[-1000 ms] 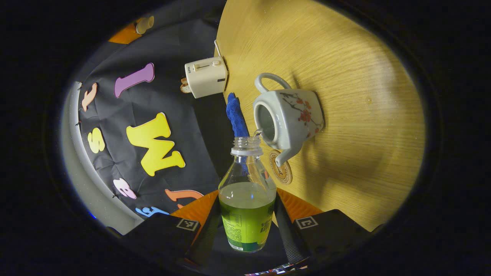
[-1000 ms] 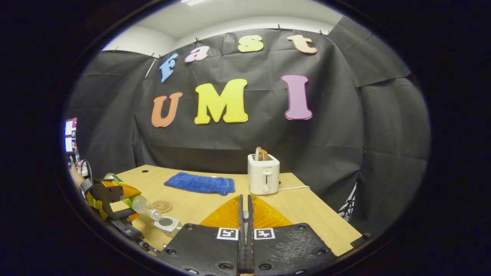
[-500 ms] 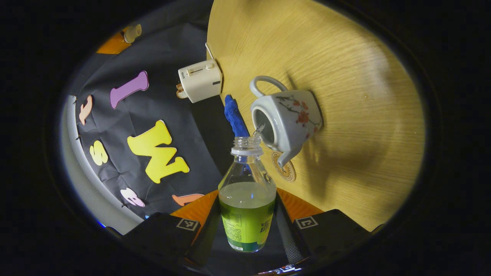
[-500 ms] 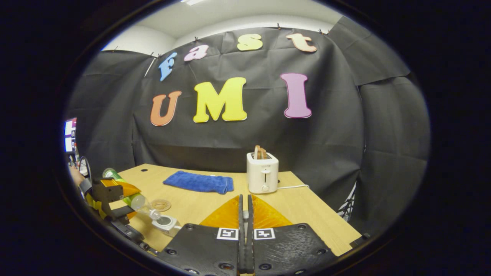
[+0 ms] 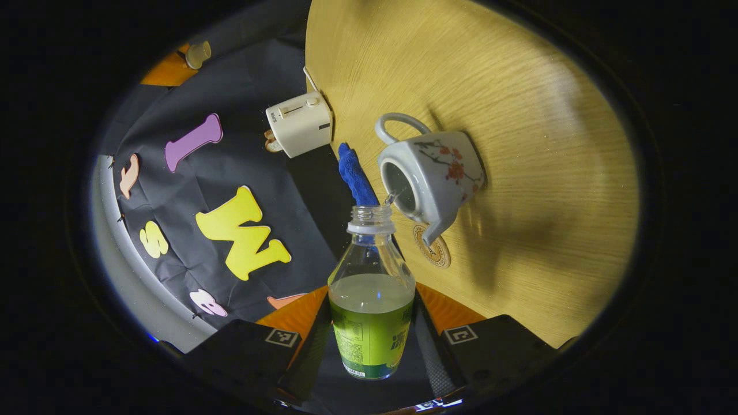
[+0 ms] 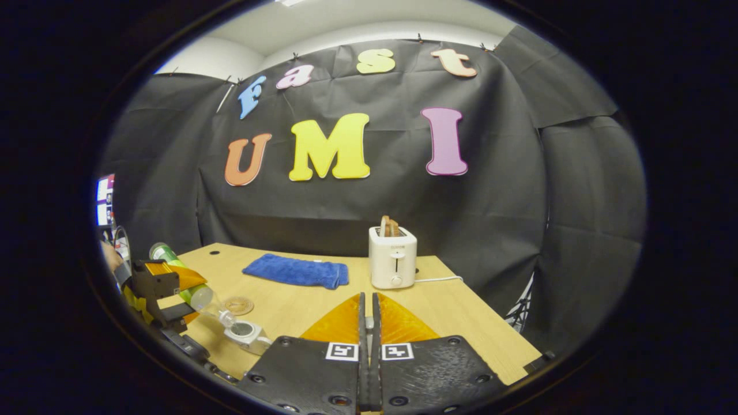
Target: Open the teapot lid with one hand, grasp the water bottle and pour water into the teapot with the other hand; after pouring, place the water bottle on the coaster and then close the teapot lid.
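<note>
My left gripper (image 5: pixel 372 297) is shut on a green-labelled water bottle (image 5: pixel 372 323), uncapped and tipped mouth-down. A thin stream (image 5: pixel 392 197) runs from its mouth into the open top of the white flowered teapot (image 5: pixel 444 173) on the table. A round coaster (image 5: pixel 437 253) lies just past the spout. In the right gripper view the tilted bottle (image 6: pixel 196 294) pours into the teapot (image 6: pixel 248 334) at lower left, beside the coaster (image 6: pixel 238 304). My right gripper (image 6: pixel 369 302) is held high and pressed shut. In the left gripper view the pale teapot lid (image 5: pixel 199 53) sits at its tip.
A blue towel (image 6: pixel 297 271) lies at the back of the wooden table (image 6: pixel 461 311). A white toaster (image 6: pixel 392 265) with bread in it stands to the towel's right, its cord trailing right. A hand (image 6: pixel 109 259) holds the left gripper at the far left edge.
The bottle's base has risen a little, so it tips more steeply. Water keeps running into the teapot. The right gripper has stayed almost still.
</note>
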A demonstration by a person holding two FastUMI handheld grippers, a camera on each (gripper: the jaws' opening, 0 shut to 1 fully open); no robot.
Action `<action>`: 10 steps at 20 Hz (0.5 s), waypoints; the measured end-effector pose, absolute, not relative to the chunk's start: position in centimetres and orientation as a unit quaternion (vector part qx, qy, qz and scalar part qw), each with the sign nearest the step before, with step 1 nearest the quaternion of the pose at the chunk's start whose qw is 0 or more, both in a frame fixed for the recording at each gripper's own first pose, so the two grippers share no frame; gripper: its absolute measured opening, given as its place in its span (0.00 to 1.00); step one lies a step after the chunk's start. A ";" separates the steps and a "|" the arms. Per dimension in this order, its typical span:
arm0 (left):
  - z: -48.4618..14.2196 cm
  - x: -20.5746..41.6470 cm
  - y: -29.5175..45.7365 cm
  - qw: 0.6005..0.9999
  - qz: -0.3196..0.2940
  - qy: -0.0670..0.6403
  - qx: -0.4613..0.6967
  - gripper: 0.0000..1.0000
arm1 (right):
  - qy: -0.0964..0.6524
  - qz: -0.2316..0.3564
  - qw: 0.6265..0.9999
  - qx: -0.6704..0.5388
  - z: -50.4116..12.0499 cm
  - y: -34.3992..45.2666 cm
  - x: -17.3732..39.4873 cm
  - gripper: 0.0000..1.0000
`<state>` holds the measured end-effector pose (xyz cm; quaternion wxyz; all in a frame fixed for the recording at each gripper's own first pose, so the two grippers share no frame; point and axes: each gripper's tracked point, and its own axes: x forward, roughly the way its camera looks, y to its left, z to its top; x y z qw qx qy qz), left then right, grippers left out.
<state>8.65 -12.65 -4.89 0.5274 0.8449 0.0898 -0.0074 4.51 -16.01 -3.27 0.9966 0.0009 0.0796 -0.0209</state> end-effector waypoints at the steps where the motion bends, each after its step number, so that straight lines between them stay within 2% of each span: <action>1: -4.9 8.6 -12.7 0.521 -0.007 0.089 0.849 0.76 | 0.081 -0.021 0.996 -0.001 -3.3 -16.0 4.5 0.00; 10: -3.7 8.6 -12.6 0.483 0.003 0.087 0.871 0.76 | 0.088 -0.030 0.996 -0.011 -3.8 -16.6 4.8 0.00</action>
